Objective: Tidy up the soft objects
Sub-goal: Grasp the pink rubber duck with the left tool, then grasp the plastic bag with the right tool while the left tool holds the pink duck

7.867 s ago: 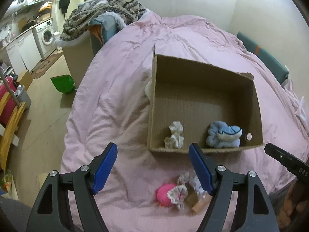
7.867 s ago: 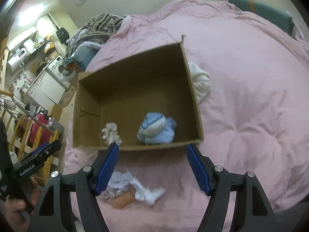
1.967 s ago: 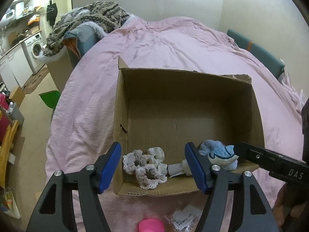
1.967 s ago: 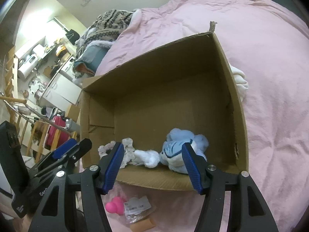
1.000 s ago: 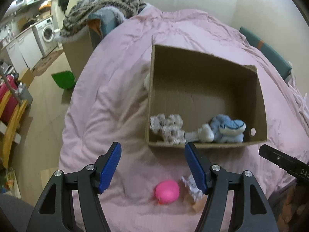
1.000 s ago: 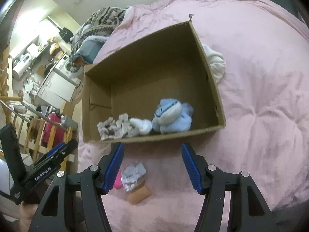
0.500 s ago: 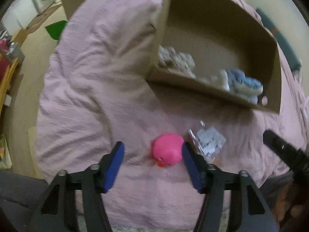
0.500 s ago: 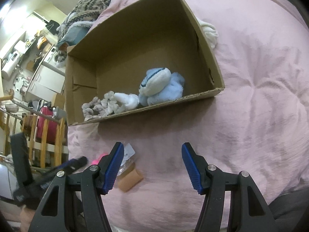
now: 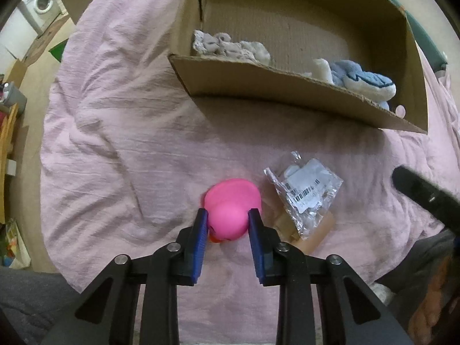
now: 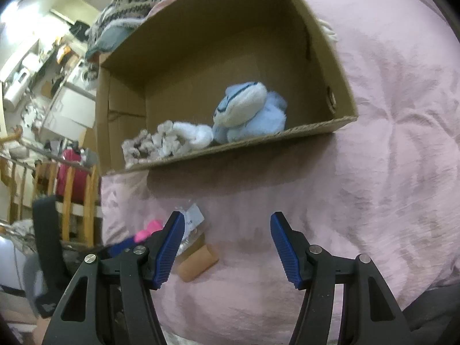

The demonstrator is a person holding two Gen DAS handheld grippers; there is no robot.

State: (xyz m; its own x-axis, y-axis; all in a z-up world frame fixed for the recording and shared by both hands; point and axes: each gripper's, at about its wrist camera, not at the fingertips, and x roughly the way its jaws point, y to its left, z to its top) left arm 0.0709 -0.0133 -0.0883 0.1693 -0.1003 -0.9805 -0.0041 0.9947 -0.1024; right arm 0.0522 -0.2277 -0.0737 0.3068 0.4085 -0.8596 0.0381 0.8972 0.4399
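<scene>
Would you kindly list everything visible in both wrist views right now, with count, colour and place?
cardboard box: 1, brown, on the bed, open top
blue plush toy: 1, light blue and white, in the box by its near wall
white sock: 1, white, in the box beside the plush
lace scrunchies: a clump, greyish white, count unclear, box's near-left corner
pink toy: 1, pink, on the bed before the box
plastic packet: 1, clear with barcode label, right of the pink toy
tan piece: 1, tan, under the packet
bedspread: 1, pink, under everything
washing machine: 1, white, far left
left tongs: 1, blue pads, closed around the pink toy
right tongs: 1, blue pads, open above the bed
</scene>
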